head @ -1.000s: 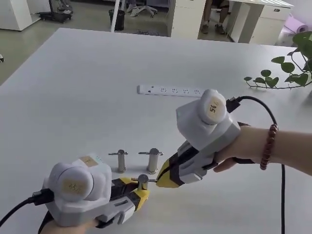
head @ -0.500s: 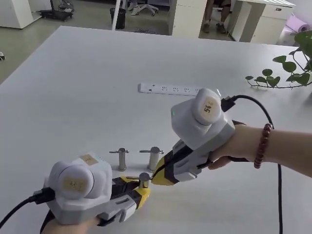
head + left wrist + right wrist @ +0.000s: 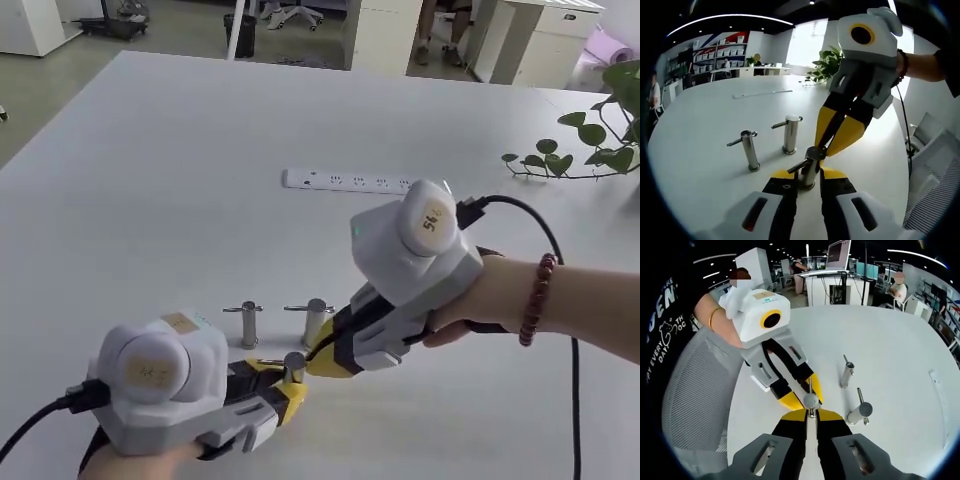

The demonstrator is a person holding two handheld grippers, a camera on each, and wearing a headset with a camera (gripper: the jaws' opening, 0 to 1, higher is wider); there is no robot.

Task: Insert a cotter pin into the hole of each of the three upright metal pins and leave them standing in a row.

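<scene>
So, plenty of room here: the white table [image 3: 150, 180] runs wide and bare out toward 9 and 12 o'clock. A power strip [image 3: 345, 182] lies well off at 12, and a plant [image 3: 590, 140] sits by the edge around 2.

The near pin [image 3: 293, 366] stands upright at about 6 o'clock, right between both my tools. My left gripper [image 3: 809, 175] comes in from 7 with its jaws closed narrow around the lower shaft of that pin. My right gripper [image 3: 812, 415] comes in from 3, jaws nearly together, pinching the end of the cotter pin [image 3: 797, 165]. The cotter pin passes through the pin's head and pokes out toward 9.

Just behind, at 11 and 12, the back-left pin [image 3: 249, 325] and back-right pin [image 3: 316, 322] stand side by side, slightly apart. Each has a cotter pin through its top.
</scene>
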